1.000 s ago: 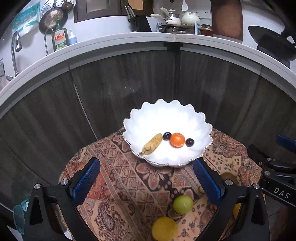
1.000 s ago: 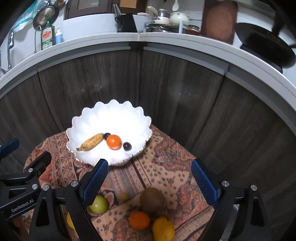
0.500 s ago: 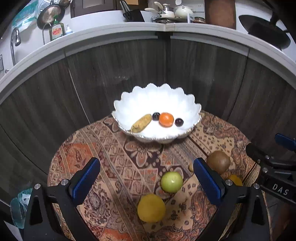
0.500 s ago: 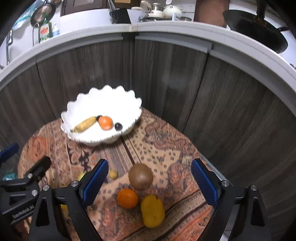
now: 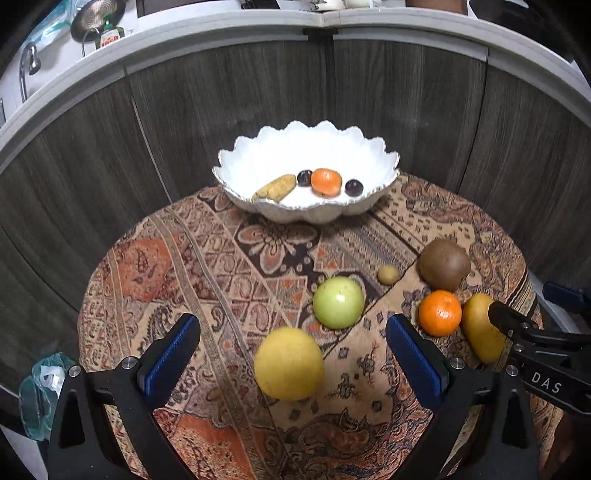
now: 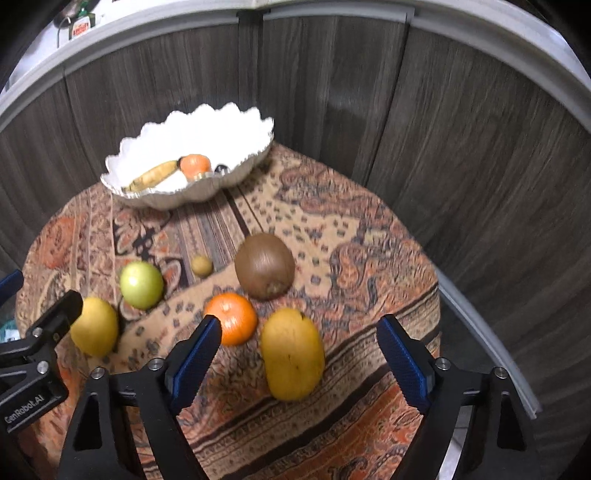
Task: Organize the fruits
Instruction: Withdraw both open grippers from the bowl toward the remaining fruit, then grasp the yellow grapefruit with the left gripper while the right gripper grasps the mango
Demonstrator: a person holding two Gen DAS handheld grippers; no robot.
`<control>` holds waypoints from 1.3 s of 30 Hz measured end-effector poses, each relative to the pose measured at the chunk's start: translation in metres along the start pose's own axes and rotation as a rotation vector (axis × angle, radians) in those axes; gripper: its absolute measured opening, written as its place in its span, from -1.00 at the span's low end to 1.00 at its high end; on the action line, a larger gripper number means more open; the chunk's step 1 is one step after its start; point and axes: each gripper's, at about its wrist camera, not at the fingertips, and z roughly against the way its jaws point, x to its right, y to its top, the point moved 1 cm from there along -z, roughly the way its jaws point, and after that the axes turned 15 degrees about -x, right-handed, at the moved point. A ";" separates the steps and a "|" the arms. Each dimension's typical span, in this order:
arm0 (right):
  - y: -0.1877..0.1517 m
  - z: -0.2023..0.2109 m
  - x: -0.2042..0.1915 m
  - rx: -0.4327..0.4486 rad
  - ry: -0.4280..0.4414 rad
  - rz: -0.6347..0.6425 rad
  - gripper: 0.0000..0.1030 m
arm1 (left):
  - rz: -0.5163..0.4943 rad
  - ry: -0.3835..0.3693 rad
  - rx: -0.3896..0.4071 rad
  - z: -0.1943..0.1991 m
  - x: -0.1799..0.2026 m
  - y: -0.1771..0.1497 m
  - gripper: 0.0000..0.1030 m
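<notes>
A white scalloped bowl [image 5: 354, 155] [image 6: 255, 127] at the table's far side holds a small banana [image 5: 275, 187], an orange [image 5: 325, 181] and two dark grapes [image 5: 354, 187]. Loose on the patterned cloth lie a yellow round fruit [image 5: 289, 363] [image 6: 94, 326], a green apple [image 5: 338, 302] [image 6: 141, 284], a small yellowish fruit [image 5: 388, 274], a kiwi [image 5: 443, 264] [image 6: 265, 270], an orange [image 5: 439, 312] [image 6: 232, 323] and an oblong yellow fruit [image 6: 292, 353]. My left gripper [image 5: 293, 356] is open with the yellow round fruit between its fingers' line. My right gripper [image 6: 299, 354] is open around the oblong yellow fruit.
The round table is covered by a patterned cloth [image 5: 207, 258]. Dark wood cabinet fronts [image 5: 221, 103] curve close behind it under a white counter edge [image 5: 221, 26]. A bluish plastic bag [image 5: 40, 391] lies on the floor at the left.
Both grippers have pulled back and lowered towards the near side of the table. The loose fruits now lie between the fingers and the bowl looks farther away.
</notes>
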 end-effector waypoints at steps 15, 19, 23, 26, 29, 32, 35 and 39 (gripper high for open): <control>-0.016 -0.042 -0.001 -0.048 -0.015 -0.011 0.59 | 0.028 0.032 -0.069 -0.041 -0.002 -0.016 0.83; -0.015 -0.051 -0.002 -0.058 -0.018 -0.007 0.52 | 0.033 0.043 -0.085 -0.049 -0.003 -0.017 0.70; -0.014 -0.060 0.001 -0.066 -0.027 -0.018 0.42 | 0.031 0.043 -0.106 -0.058 -0.001 -0.017 0.61; -0.014 -0.068 0.003 -0.080 -0.006 -0.026 0.34 | 0.023 0.034 -0.125 -0.064 0.002 -0.018 0.52; -0.013 -0.069 0.004 -0.072 0.001 -0.031 0.34 | 0.021 0.018 -0.135 -0.068 0.004 -0.019 0.47; -0.013 -0.069 0.002 -0.067 0.027 -0.024 0.16 | 0.018 0.004 -0.138 -0.070 0.004 -0.020 0.31; -0.013 -0.068 -0.001 -0.061 0.037 -0.011 0.00 | 0.018 0.016 -0.133 -0.071 0.003 -0.020 0.13; -0.014 -0.068 -0.002 -0.054 0.036 -0.015 -0.02 | 0.016 0.022 -0.131 -0.069 0.002 -0.020 0.05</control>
